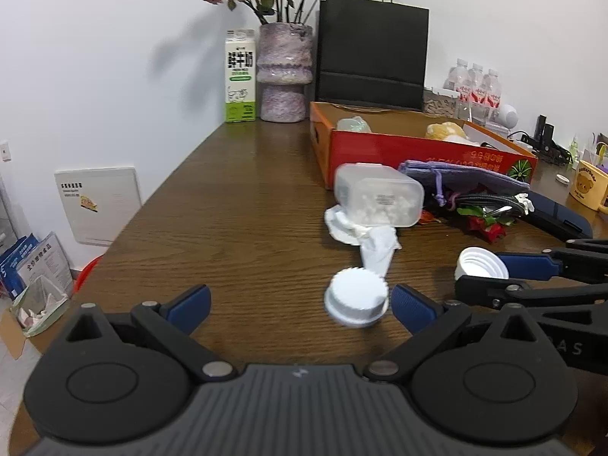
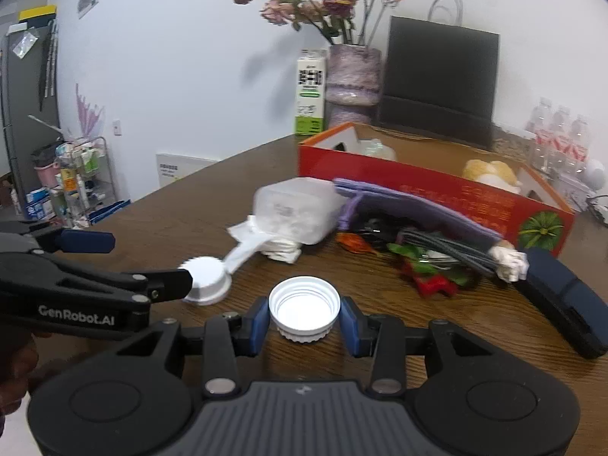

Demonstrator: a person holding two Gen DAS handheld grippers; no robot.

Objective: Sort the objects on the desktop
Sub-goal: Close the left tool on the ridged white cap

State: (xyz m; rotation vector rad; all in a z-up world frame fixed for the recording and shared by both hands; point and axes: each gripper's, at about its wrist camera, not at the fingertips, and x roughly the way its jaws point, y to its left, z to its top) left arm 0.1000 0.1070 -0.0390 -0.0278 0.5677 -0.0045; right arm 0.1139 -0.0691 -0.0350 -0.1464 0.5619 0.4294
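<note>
The right gripper's (image 2: 304, 321) fingers clamp an upturned white cap (image 2: 304, 309). The left gripper's (image 1: 300, 304) fingers stand wide apart around a 2nd white cap (image 1: 357, 298), on the counter (image 1: 235, 205) near the clear tub (image 1: 380, 199) and red box (image 1: 418, 144).

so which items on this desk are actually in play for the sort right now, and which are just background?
In play:
- open-side-up white cap, gripped by right gripper
- closed-side-up white cap, between the open fingers of left gripper
- red box, likely the bin

Just lying about:
- milk carton
- vase
- black paper bag
- water bottles
- yellow mug
</note>
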